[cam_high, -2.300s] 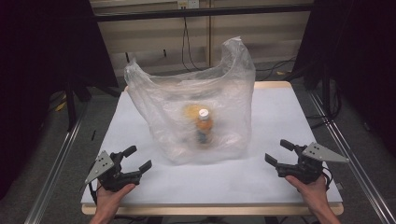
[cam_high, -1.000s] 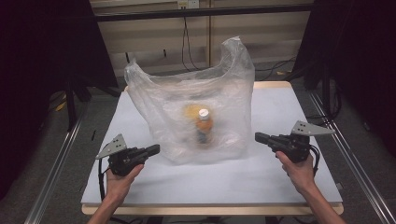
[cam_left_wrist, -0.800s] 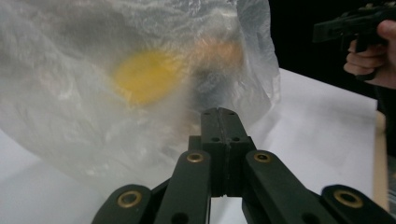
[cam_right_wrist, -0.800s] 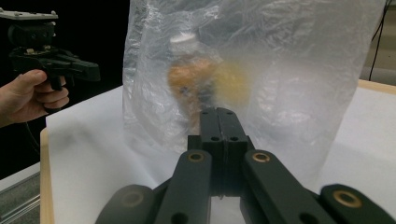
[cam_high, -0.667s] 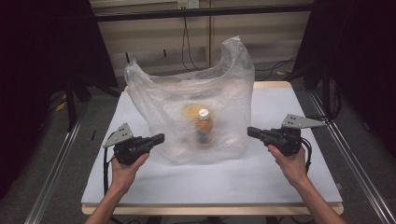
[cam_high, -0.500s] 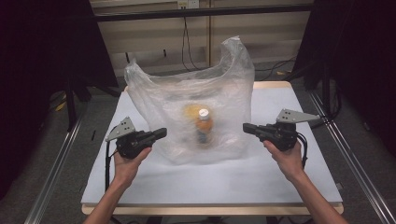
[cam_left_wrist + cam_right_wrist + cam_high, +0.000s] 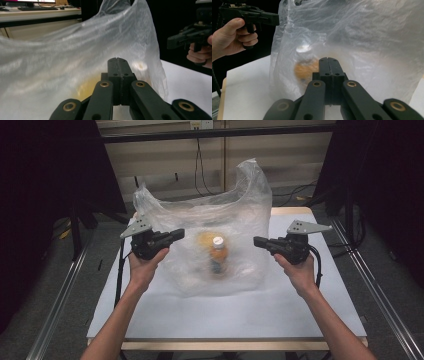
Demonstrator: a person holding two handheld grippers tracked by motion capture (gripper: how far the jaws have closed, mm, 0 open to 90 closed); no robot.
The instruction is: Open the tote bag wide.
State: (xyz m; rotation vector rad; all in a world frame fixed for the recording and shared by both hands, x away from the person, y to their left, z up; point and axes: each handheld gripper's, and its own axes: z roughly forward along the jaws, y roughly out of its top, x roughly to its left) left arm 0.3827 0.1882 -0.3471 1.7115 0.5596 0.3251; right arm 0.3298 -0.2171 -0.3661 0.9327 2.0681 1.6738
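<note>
With the bag standing untouched mid-surface, bottle inside, the left gripper and right gripper, jaws pressed together and empty, are flanking it, nothing grasped yet.

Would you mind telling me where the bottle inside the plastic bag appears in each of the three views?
High view: the bottle stands at picture centre, white cap up, inside the bag.
Left gripper view: a blurred yellow patch through the bag, just left of the closed jaws.
Right gripper view: an orange blur with a pale cap above, left of the closed jaws.
Shared landmark: the bag's tall handle peak.
</note>
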